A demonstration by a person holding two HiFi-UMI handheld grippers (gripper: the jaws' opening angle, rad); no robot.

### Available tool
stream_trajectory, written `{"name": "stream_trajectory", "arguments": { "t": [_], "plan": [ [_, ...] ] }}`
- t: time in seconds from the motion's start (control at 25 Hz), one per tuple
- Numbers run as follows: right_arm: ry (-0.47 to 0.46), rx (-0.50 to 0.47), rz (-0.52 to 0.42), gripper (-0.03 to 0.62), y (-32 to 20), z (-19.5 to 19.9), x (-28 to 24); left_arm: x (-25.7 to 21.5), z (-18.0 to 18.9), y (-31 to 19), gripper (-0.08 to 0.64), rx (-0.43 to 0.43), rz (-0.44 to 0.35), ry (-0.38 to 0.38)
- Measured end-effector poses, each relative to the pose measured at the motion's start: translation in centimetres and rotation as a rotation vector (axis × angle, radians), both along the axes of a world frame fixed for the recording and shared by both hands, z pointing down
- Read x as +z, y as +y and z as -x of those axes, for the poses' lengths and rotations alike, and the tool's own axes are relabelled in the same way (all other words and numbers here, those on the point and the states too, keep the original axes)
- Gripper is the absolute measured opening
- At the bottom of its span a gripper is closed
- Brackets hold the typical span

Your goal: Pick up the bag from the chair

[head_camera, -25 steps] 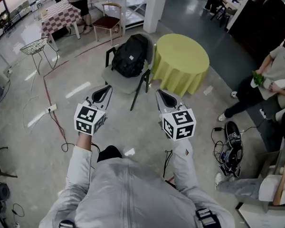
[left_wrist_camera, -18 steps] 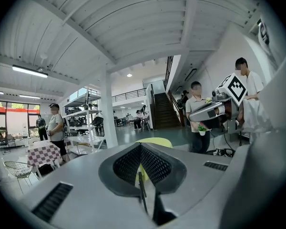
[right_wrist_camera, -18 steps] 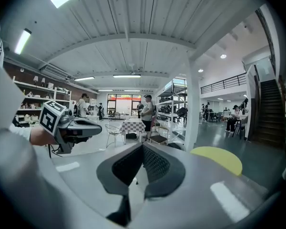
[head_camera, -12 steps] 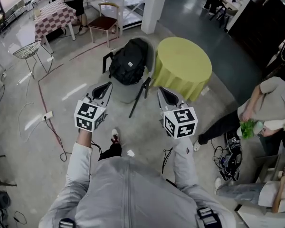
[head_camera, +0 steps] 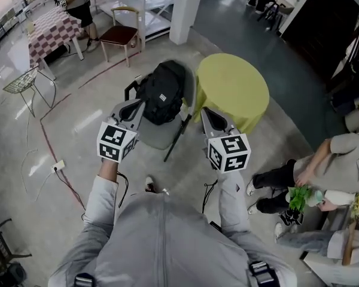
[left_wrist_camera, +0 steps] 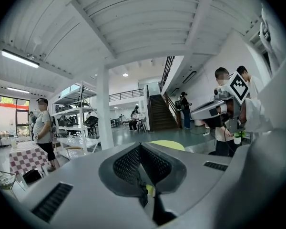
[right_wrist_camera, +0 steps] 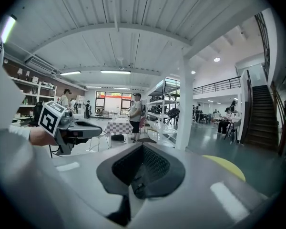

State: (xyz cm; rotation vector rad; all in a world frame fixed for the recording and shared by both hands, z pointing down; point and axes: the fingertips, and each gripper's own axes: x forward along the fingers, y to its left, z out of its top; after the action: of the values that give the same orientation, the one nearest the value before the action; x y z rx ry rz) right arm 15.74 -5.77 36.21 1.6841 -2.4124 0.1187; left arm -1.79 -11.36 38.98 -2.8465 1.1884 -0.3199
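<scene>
Grey concrete floor (head_camera: 78, 151) fills most of my feed. On it stands a grey chair with black legs (head_camera: 158, 137), and the black fabric backpack bag (head_camera: 163, 91) sits at the seat's rear edge, leaning on the backrest. My left tongs (head_camera: 131, 108) and right tongs (head_camera: 209, 117) hover near the seat's front corners, apart from the bag, both pinched fully closed and empty.

The left arm (head_camera: 100, 199) and right arm (head_camera: 231, 201) stretch forward, side by side. The left gripper (head_camera: 130, 109) and right gripper (head_camera: 212, 119) point ahead and slightly downward. Each has its jaws closed together, with nothing between them.
</scene>
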Motion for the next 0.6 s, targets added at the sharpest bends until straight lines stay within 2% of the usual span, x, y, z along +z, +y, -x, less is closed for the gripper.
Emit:
{"name": "stream_trajectory", "arguments": {
  "t": [0.28,0.6],
  "plan": [
    [-0.002,0.037,0.027,0.011,-5.7,0.6,1.5,1.5,0.3,-6.1,0.006,0.036,0.025,-0.011],
    [-0.007,0.051,0.055,0.011,-8.9,1.4,2.9,2.7,0.7,-10.0,0.006,0.053,0.056,-0.015]
  ]
}}
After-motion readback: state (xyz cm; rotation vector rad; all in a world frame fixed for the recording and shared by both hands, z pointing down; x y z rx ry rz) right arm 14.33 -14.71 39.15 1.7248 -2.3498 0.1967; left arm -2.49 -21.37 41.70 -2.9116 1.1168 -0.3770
